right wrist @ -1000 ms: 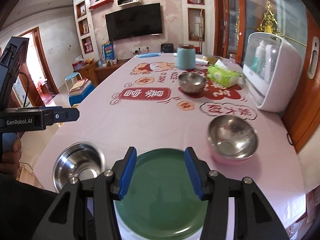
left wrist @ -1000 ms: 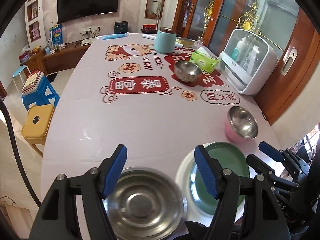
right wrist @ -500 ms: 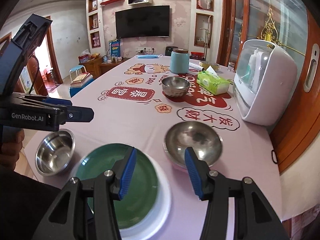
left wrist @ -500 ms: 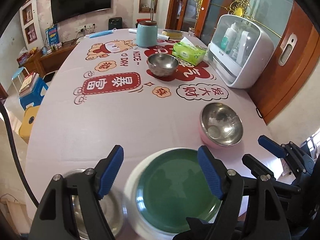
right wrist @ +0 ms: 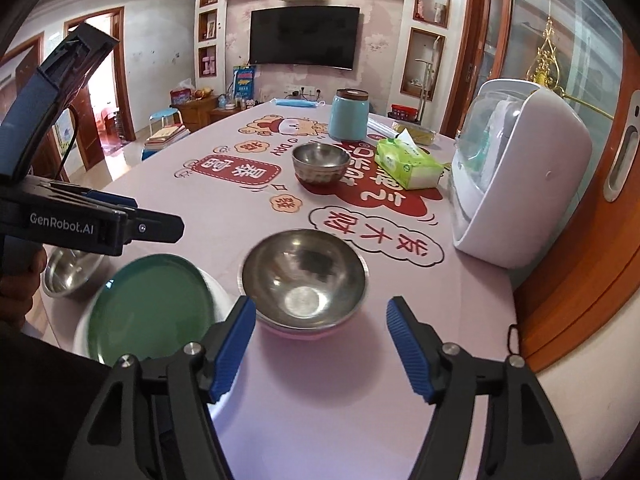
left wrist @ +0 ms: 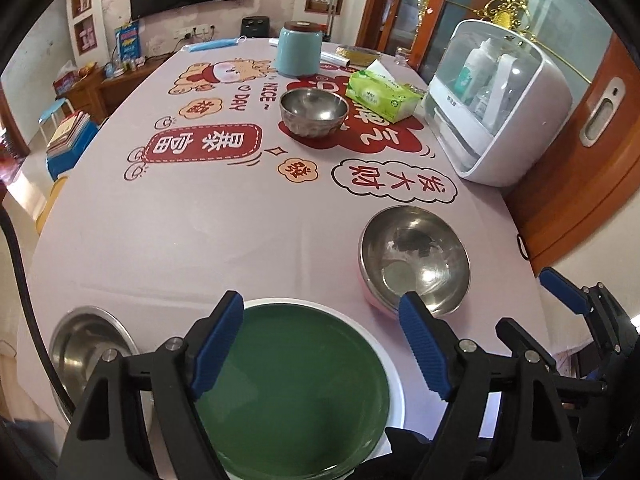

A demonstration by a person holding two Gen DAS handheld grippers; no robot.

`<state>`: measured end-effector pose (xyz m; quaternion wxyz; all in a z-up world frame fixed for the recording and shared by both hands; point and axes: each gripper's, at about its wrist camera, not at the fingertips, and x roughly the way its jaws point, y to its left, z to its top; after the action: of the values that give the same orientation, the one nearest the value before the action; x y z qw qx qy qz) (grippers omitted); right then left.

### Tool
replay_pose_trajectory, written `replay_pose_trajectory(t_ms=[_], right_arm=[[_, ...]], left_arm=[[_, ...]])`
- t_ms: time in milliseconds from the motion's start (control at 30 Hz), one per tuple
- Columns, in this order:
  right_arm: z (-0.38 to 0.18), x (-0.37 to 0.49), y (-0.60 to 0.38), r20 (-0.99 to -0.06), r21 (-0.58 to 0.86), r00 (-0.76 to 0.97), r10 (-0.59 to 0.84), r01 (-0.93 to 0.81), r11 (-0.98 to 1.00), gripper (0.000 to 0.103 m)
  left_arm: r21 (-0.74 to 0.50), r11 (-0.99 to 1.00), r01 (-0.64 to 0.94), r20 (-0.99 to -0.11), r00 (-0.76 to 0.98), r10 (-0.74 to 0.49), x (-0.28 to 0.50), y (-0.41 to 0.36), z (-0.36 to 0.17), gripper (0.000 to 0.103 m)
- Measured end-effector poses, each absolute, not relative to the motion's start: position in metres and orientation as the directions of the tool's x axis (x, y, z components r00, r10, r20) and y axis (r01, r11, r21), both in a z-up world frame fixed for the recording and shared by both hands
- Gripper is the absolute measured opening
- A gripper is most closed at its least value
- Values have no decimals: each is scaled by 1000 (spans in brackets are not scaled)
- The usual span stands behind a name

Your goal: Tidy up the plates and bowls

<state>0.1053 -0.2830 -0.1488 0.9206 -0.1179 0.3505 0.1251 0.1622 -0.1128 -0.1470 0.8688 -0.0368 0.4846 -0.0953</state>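
1. Over the near edge of the table (left wrist: 168, 240), the left gripper (left wrist: 320, 344) hangs with its jaws spread; they have just been widening, and nothing is pinched, though the green plate (left wrist: 296, 384) lies below them on a white plate (left wrist: 394, 376).
2. At about 12 o'clock from the right gripper (right wrist: 320, 344), just ahead of its tips, sits a steel bowl (right wrist: 304, 280) nested in a pink bowl (right wrist: 296, 334). These jaws have also just been opening and grip nothing.
3. Judged step: reaching for that nested bowl. To do it well, straddle the rim with one pad inside and one outside, then close squarely so the smooth steel cannot slip.
4. A second steel bowl (left wrist: 92, 344) rests at 9 o'clock of the plates; a third (left wrist: 314, 112) stands far off at 12 o'clock.
5. All bowls and plates appear empty; the white cabinet (left wrist: 500, 100) holds bottles.
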Motion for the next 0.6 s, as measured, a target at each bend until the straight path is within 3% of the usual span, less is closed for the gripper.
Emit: replay_pose_trajectory(t_ms=[600], right_arm=[[-182,151,-311,-761,-64,614,211,-394,917,72]], left_arm=[[-126,988,87,-918,366,-150,209,-155,-194,81]])
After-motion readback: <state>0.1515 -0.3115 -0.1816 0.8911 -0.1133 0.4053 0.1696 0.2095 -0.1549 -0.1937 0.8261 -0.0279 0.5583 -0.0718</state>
